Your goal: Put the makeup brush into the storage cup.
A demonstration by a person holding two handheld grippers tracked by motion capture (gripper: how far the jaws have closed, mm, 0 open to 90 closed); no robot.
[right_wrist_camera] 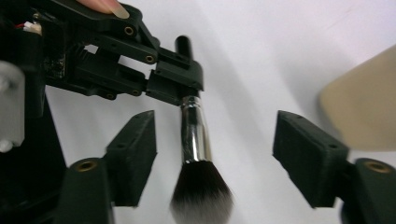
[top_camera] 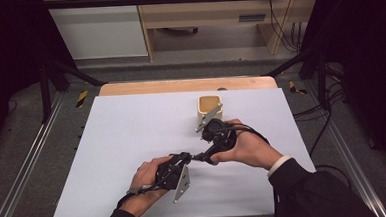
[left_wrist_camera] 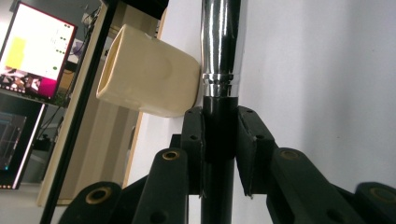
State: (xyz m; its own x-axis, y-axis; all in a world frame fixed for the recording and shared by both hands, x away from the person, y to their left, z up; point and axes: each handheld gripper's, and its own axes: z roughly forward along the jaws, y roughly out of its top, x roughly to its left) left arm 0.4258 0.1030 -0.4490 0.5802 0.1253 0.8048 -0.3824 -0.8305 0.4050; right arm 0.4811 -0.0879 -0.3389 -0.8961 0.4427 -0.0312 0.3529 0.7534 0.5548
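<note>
With the left gripper (right_wrist_camera: 175,86) clamped on the brush (right_wrist_camera: 196,154) handle and the right gripper (right_wrist_camera: 215,158) wide open around its ferrule above the white table (top_camera: 132,141), close squarely on the ferrule, probably before releasing left, near the beige cup (top_camera: 209,106).

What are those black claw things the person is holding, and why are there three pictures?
Those are grippers: hand-held tongs with two jaws. A person holds one in each hand at a table covered by a white board.

The high view looks down from above. There you see the left gripper, the right gripper, and a cream square cup standing on the board.

The other two pictures come from little cameras riding on the grippers. In the left gripper view, its jaws are shut on the black handle of a makeup brush, with the cup behind it. In the right gripper view, the right gripper is open, its jaws on either side of the brush without touching it.
</note>
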